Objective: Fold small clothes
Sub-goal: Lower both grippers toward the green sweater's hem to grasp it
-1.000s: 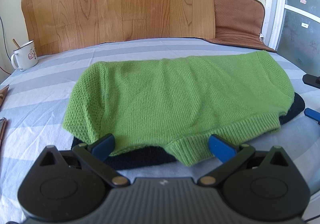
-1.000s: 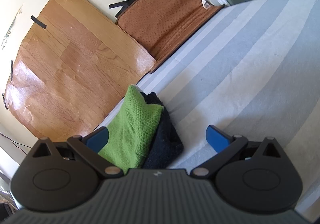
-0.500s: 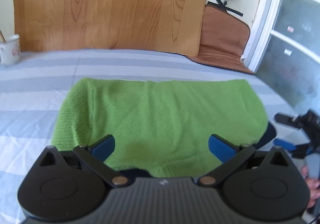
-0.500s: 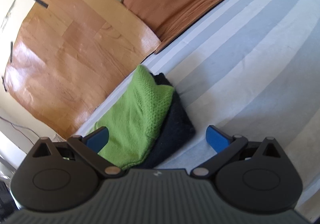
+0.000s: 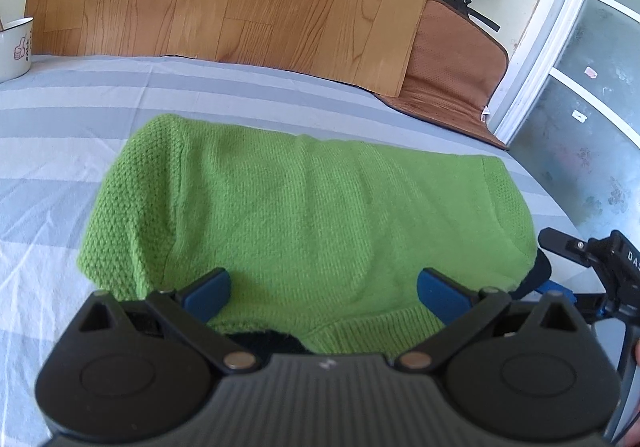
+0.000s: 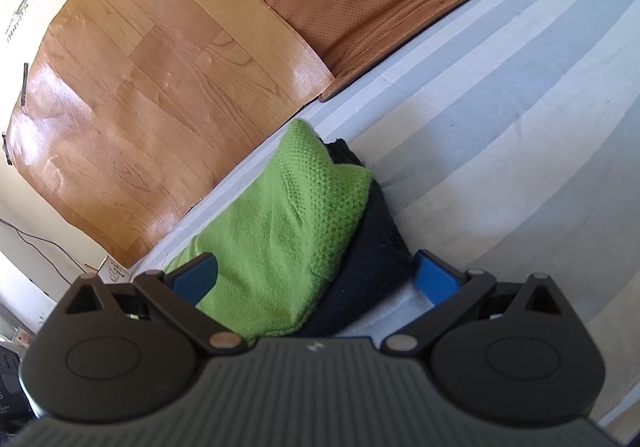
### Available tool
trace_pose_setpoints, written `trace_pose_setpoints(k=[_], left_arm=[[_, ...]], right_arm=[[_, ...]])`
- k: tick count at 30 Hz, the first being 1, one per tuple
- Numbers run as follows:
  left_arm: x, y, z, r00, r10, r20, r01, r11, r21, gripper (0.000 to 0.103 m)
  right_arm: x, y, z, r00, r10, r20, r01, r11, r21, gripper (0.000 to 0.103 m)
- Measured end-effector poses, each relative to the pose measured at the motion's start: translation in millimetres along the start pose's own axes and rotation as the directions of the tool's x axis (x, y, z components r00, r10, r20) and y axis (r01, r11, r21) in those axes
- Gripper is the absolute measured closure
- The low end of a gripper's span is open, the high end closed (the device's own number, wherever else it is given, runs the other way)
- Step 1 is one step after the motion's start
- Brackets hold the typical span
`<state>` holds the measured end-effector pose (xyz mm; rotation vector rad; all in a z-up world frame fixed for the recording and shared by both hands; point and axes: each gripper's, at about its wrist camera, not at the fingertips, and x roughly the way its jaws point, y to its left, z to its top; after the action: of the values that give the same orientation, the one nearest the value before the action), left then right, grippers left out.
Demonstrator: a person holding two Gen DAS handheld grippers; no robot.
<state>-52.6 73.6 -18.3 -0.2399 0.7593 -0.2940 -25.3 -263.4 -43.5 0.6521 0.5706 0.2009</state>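
Green knit sweater (image 5: 304, 215) lying flat dead ahead of the left gripper (image 5: 322, 289), on top of a dark garment (image 5: 264, 339) that peeks out along the near hem, all of it on a grey-striped sheet (image 5: 52, 175). Long axis running straight across in front of that gripper, side to side, ribbed hem edge (image 5: 372, 331) closest and sitting right between the spread blue fingers (image 5: 206, 289). Wide open, gripping nothing, pads just above the knit by the look of it.

Right gripper (image 6: 316, 279) also wide open and empty, coming in from the sweater's far-right end, so from there the green sweater (image 6: 280, 235) stretches away lengthwise, with the dark garment (image 6: 368, 247) along its right flank. One blue finger over the green, the other just off the dark edge over the sheet (image 6: 500, 147).

Both about equally near, honestly. Left squarely on the long hem, right on the short end. Probably a hem grab for folding away from the left gripper, but only a guess. Risk of pinching the dark layer underneath along with the green.
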Motion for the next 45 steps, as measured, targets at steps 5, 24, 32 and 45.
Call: trace_pose_setpoints(k=[5, 24, 32, 45], left_arm=[[-1.8, -0.5, -3.5, 1.000, 0.003, 0.006, -0.003, 1.000, 0.002, 0.000], [-1.5, -0.2, -1.1, 1.000, 0.001, 0.004, -0.001, 1.000, -0.005, 0.000], [-2.3, 0.0, -1.9, 1.000, 0.000, 0.004, 0.000, 1.000, -0.004, 0.000], [-3.0, 0.9, -2.3, 1.000, -0.004, 0.003, 0.004, 1.000, -0.009, 0.000]], right_arm=[[-0.2, 0.1, 0.8, 1.000, -0.002, -0.002, 0.002, 1.000, 0.007, 0.003], [-14.2, -22.0, 12.9, 0.997, 0.015, -0.075, -0.002, 0.985, 0.173, 0.023], [9.8, -7.9, 12.5, 0.997, 0.046, -0.069, -0.035, 0.988, 0.153, 0.022], [11.7, -10.8, 14.1, 0.997, 0.055, -0.049, -0.045, 0.980, 0.191, 0.048]])
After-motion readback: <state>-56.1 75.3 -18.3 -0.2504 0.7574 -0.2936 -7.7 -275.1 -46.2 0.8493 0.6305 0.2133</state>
